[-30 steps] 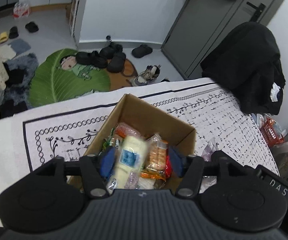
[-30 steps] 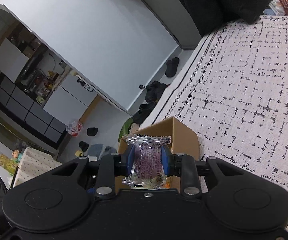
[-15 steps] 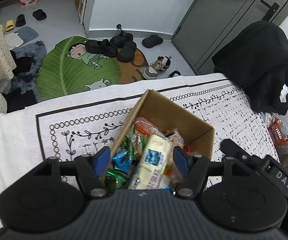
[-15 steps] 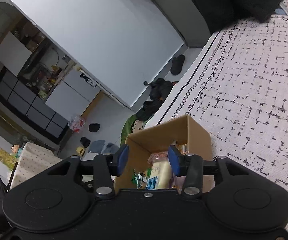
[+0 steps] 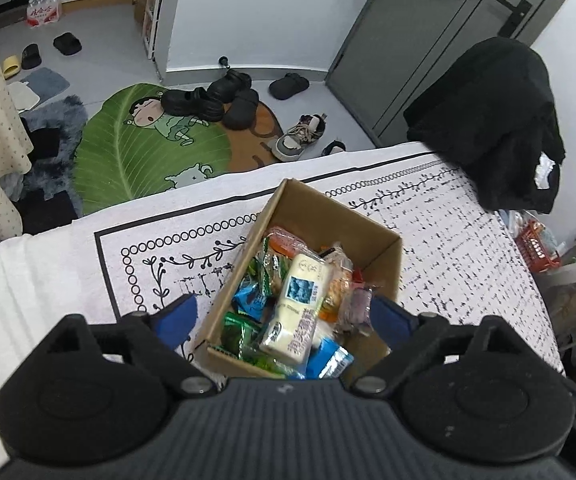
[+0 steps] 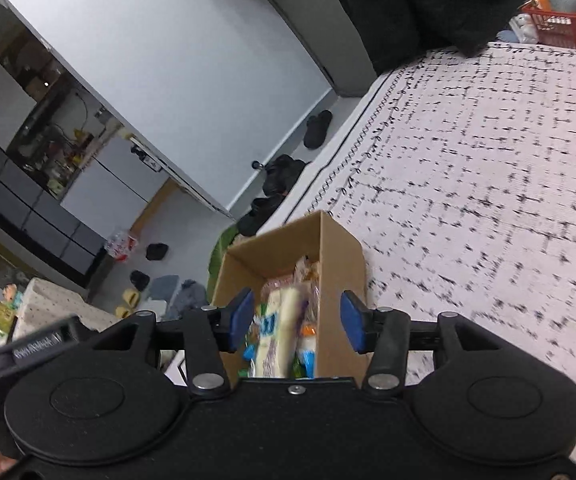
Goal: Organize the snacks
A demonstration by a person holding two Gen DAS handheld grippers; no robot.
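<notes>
Both grippers sit above the cardboard box (image 5: 380,256), nothing held. Left gripper (image 5: 284,316): jaws spread wide, wider than the box's near end, blue pads clear of everything. Right gripper (image 6: 294,326): jaws well apart, empty, straddling the box's right wall.

Step, as I read it: both are done dropping; next is to fetch another snack, if any remain. None show on the patterned tablecloth (image 6: 488,184) in either view, so the task may be near done. To do it well: lift straight up before swinging out, or a pad could catch the box wall and drag it. The right-wrist view is motion-blurred, so don't judge clearance from it.

Box contents (left wrist view), loosely piled:
- long cream packet with blue label (image 5: 300,304), centre, lying on top
- purple-tinted clear wrapper (image 5: 358,306), 3 o'clock of it, against the right wall
- green packets (image 5: 236,330), 8 o'clock
- blue packets (image 5: 250,298), 9 o'clock
- orange packet (image 5: 284,242), 12 o'clock, far end

The box is fairly full, with the far wall's upper part still showing.
</notes>
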